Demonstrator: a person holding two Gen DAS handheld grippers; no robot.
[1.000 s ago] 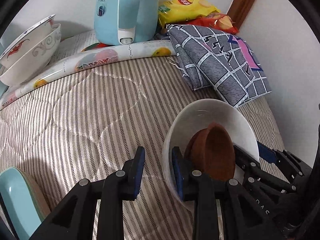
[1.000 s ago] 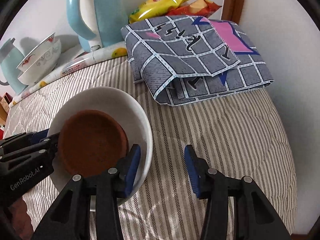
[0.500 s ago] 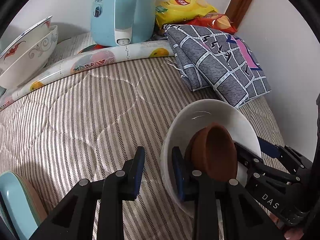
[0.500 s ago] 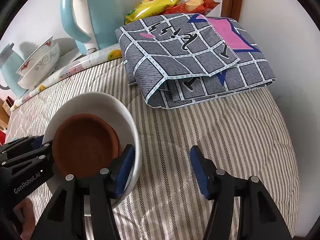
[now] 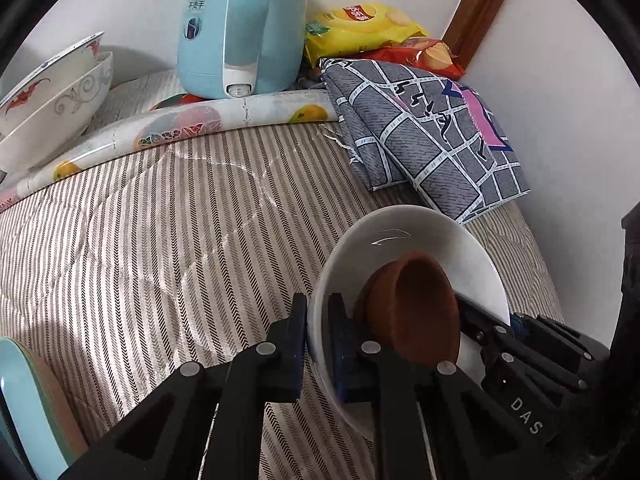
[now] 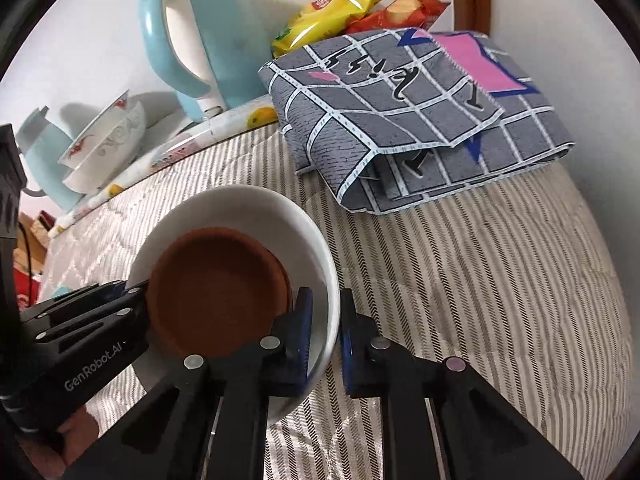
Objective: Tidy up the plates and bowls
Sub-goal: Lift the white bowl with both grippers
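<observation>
Striped bed [image 5: 160, 232] open centre and left. Far edge blocked: kettle [image 5: 240, 24], stacked bowls [image 5: 52, 100], folded cloth [image 5: 424, 136] far right.

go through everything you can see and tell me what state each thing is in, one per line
left claw: shut on the white bowl's rim
right claw: shut on the opposite rim
white bowl: held, tilted
brown bowl: nested in the white bowl
patterned bowls: stacked, tilted
blue kettle: upright
grey cloth: folded
snack bags: lying by the wall
</observation>
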